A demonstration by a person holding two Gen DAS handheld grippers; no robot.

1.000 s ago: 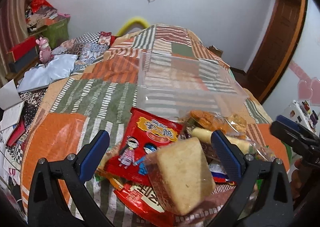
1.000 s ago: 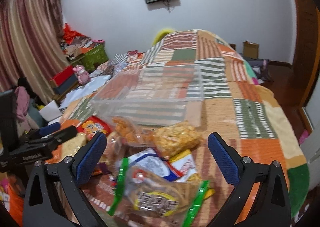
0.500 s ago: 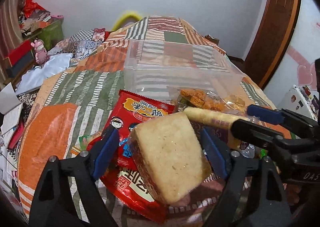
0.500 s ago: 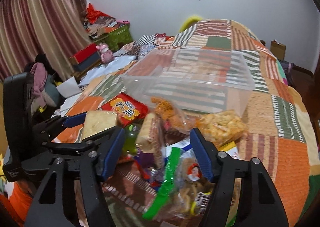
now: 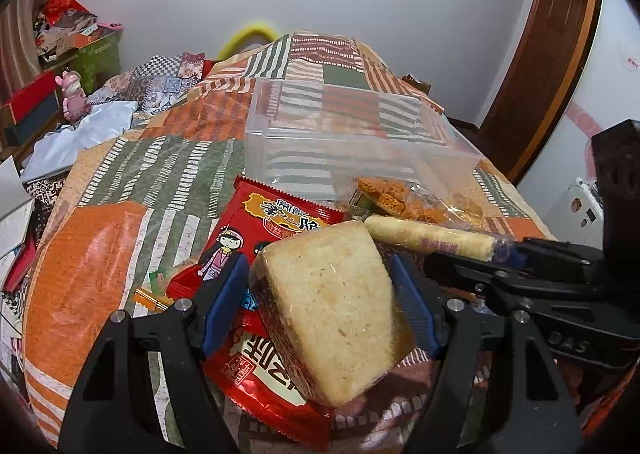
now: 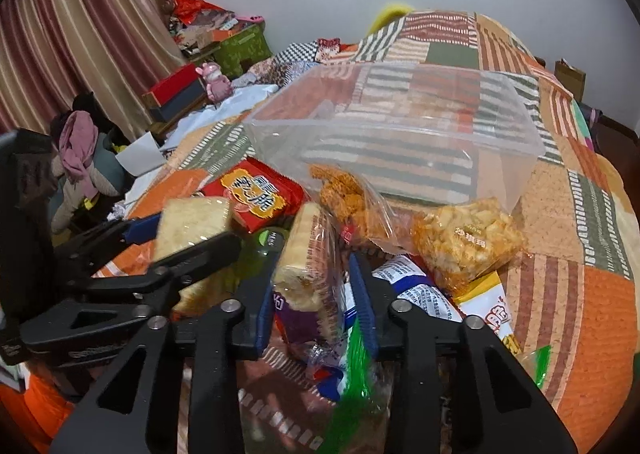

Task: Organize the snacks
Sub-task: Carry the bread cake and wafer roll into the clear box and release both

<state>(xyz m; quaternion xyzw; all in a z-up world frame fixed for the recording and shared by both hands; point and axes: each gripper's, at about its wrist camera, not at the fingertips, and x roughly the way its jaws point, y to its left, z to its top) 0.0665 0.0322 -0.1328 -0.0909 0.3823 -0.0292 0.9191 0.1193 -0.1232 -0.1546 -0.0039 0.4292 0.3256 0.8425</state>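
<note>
Wrapped cake slice (image 5: 332, 314) — pinched between the pads of the left gripper (image 5: 320, 304), raised over the red snack packet (image 5: 256, 254). Wrapped roll (image 6: 304, 258) — clamped in the right gripper (image 6: 316, 300), just beside the slice. Step judged: pickup complete on both. Next: carry forward, release into the clear bin (image 6: 520, 142) just beyond the pile on the patchwork quilt (image 6: 580, 294).

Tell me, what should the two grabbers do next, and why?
Probably lift both snacks and carry them forward over the clear bin. The left gripper has its jaws shut on the wrapped bread, the right gripper on the long roll snack, and the bin looks empty just beyond the pile.
</note>
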